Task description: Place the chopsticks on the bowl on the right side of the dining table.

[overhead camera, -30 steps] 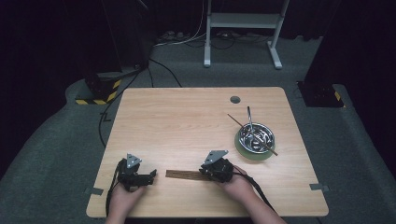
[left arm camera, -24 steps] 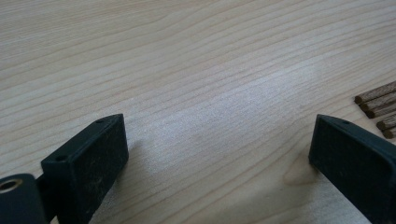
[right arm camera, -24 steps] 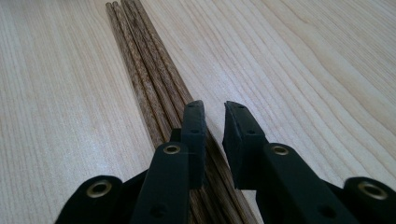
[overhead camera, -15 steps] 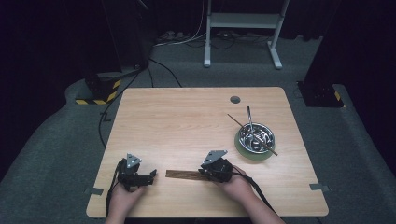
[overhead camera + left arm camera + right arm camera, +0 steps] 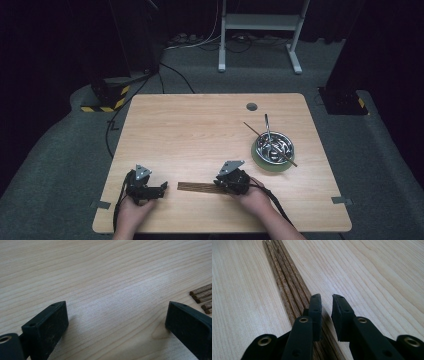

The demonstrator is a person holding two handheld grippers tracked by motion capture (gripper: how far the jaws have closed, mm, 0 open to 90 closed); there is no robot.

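- Against the earlier high views, nothing has shifted: both hands and the bundle of chopsticks (image 5: 196, 187) lie where they were.
- The desk (image 5: 200, 135) carries, from largest to smallest: a metal bowl (image 5: 274, 147) of cutlery on a green saucer (image 5: 260, 161) toward the right, well apart from the hands, then the chopsticks lying flat near the front edge between the two grippers.
- We judge the risk this way: the right gripper (image 5: 326, 301) sits over one end of the bundle with its gap narrow; if it closes off-centre it could pinch only one or two sticks and scatter the rest, or roll them across the wood.
- Right fingers (image 5: 315, 307): nearly closed, one resting on top of the sticks, nothing clamped between them that we can see.
- Left gripper (image 5: 116, 315): fingers (image 5: 50, 322) spread wide over bare wood, holding nothing, the stick ends just beside one of them.
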